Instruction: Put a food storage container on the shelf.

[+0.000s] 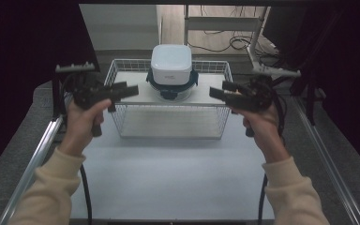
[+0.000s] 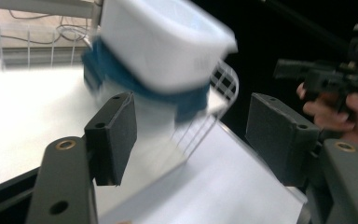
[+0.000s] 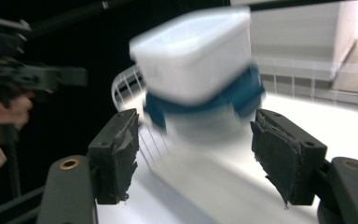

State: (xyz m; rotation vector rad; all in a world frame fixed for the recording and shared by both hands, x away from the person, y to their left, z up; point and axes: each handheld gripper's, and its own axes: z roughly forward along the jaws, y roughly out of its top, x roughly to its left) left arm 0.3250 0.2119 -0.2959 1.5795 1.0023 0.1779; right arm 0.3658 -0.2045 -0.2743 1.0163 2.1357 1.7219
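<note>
With both tongs standing released and empty, the 2 stacked boxes are risking toppling off the basket if bumped

My counter is a pale, bare sheet with metal rails along its sides. At its far end a white wire basket stands directly on it.

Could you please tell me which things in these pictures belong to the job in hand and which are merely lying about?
Part of the job:
- white container, upside down on its blue clip lid
- white board under it, across the wire basket
- left gripper and right gripper, both open, either side

Lying about:
- cables on the floor behind
- white frame behind the table
</note>
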